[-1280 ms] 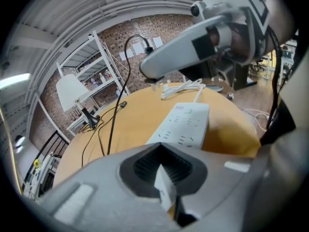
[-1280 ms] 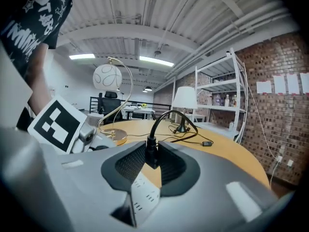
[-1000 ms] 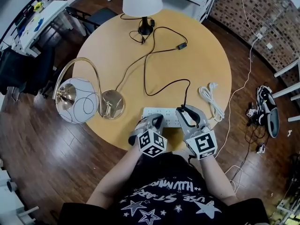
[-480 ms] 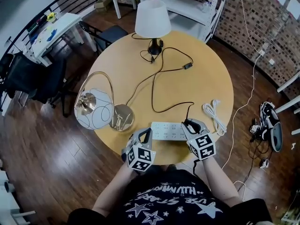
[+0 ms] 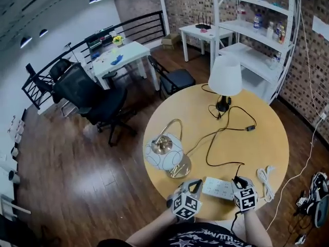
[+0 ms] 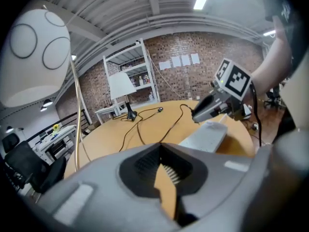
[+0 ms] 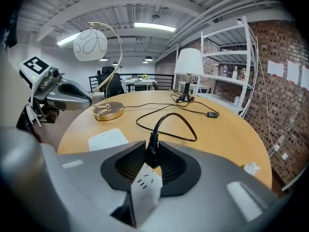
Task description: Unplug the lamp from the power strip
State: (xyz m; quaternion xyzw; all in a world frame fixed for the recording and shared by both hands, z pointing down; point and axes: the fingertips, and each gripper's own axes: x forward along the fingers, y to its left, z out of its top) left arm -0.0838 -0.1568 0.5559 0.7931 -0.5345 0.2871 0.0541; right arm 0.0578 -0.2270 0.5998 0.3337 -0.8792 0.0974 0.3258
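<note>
A white power strip [image 5: 217, 188] lies at the near edge of the round wooden table [image 5: 267, 138]. A black plug [image 7: 152, 149] stands on the strip's right end. Its black cord [image 5: 216, 148] loops back toward the white-shaded lamp [image 5: 224, 76]. My right gripper [image 7: 150, 166] is shut on this plug, above the strip's socket face [image 7: 145, 187]; whether the prongs are out I cannot tell. My left gripper [image 6: 166, 178] hovers just left of the strip [image 6: 205, 137], its jaws slightly apart with only bare table showing between them.
A gold arc lamp with a white globe [image 5: 163, 153] stands on the table's left side, close to my left gripper [image 5: 195, 183]. A coiled white cable [image 5: 266, 181] lies right of the strip. A black office chair [image 5: 97, 102] and white shelves [image 5: 257, 30] stand beyond the table.
The head view has swung up and now takes in much more of the room. My left gripper has come off the strip's left end. The right gripper stays on the plug.
</note>
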